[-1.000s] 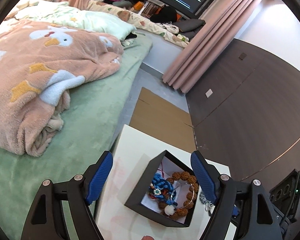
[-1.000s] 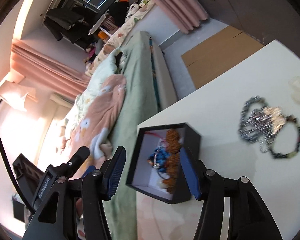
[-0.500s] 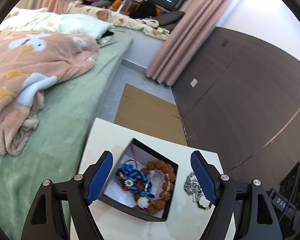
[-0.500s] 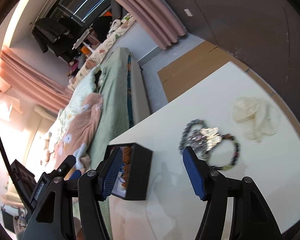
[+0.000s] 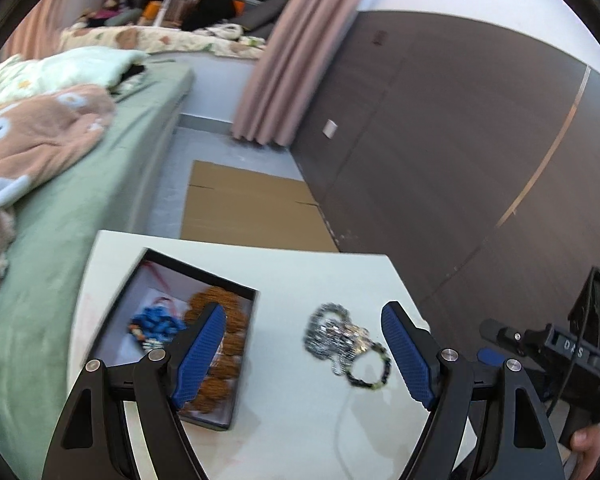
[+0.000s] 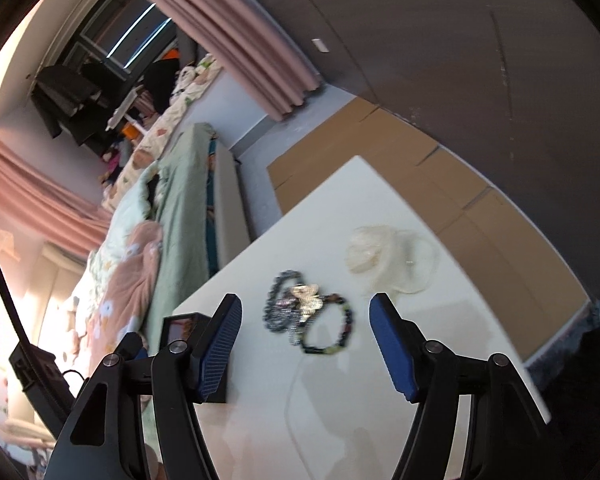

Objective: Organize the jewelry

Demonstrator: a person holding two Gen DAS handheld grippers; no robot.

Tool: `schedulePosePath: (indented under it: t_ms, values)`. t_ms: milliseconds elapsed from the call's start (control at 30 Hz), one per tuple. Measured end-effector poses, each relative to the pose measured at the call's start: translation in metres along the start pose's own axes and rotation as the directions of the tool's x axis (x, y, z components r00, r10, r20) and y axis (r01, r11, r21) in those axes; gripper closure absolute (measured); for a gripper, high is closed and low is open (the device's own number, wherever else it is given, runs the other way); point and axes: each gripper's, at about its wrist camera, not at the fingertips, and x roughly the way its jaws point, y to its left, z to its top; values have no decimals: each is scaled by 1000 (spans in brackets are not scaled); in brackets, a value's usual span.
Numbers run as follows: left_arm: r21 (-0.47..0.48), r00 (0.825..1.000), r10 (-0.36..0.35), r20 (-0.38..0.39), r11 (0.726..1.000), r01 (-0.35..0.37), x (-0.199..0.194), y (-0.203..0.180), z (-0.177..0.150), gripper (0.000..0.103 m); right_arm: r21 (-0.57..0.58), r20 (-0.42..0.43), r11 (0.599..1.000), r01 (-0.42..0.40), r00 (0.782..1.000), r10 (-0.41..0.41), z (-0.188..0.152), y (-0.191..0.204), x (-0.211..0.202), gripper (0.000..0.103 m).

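A black open box (image 5: 124, 292) sits on the white table's left part and holds a brown bead bracelet (image 5: 228, 320) and a blue beaded piece (image 5: 156, 324). A tangle of silver chains and a dark bead bracelet (image 5: 346, 340) lies loose on the table to its right; it also shows in the right wrist view (image 6: 308, 316). My left gripper (image 5: 304, 356) is open and empty above the table between box and tangle. My right gripper (image 6: 306, 352) is open and empty just short of the tangle. The box corner (image 6: 180, 326) shows at the left.
A pale translucent pouch (image 6: 384, 256) lies on the table (image 6: 340, 400) beyond the tangle. A green bed with a pink blanket (image 5: 40, 136) stands left of the table. Cardboard (image 5: 244, 212) lies on the floor ahead, beside a dark wall panel (image 5: 460, 140).
Both grippers have swung right, away from the box toward the loose tangle of chains. Both stay open and empty. The jewelry has not moved.
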Motion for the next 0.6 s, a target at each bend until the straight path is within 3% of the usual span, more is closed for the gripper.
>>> schedulePosePath:
  t_ms: [233,400,600]
  values:
    - [87,997,-42,-71,995,48,24,-27,-15,42,41,-26,998,49,999,-48,1,-23,-4,36]
    - [117,994,-41,-103,992,53,39,-38,-22,44,71,-48,996,59,997,-56,1,-34,-5,36]
    - [159,991,-19,-135,986,40,67,-53,-29,54,100,-74,993,67,995,-60,0,-44,-3,36]
